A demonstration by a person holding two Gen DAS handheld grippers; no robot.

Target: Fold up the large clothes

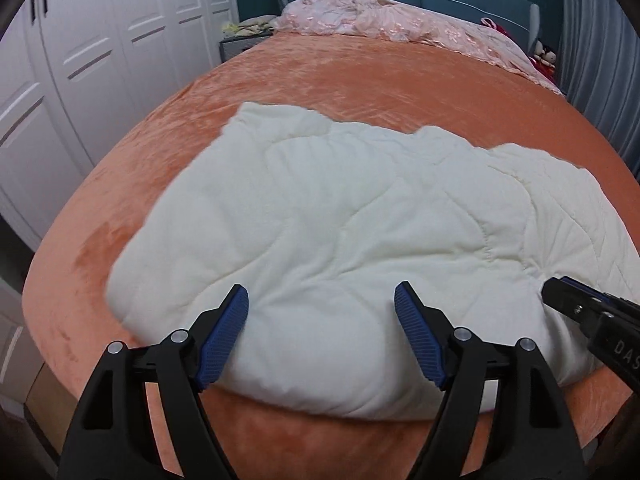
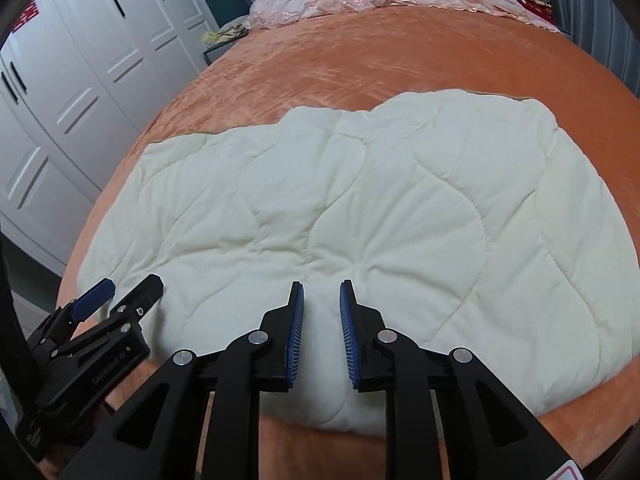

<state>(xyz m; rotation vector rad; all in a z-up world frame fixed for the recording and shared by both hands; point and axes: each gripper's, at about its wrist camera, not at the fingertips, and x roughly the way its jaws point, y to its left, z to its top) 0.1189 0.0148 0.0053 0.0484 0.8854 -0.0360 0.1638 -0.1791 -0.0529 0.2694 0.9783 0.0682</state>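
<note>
A cream quilted padded cloth [image 1: 340, 208] [image 2: 360, 184] lies spread flat on the orange bed. My left gripper [image 1: 322, 300] hovers over its near edge, jaws wide open, nothing between the blue pads; the right wrist view shows it at the cloth's near left corner [image 2: 130, 284]. My right gripper [image 2: 320, 288] stands at the near edge further right, its pads a narrow gap apart with a ridge of the cloth bunched between them. Creases in the cloth run together just ahead of its fingertips. In the left wrist view its tip [image 1: 554, 286] rests on the cloth at the right.
The orange bedspread [image 1: 360, 72] covers the whole bed. A crumpled pink duvet [image 1: 392, 20] lies at the head, against a blue headboard. White wardrobe doors [image 1: 100, 60] line the left side, and soft toys [image 1: 544, 56] sit at the far right.
</note>
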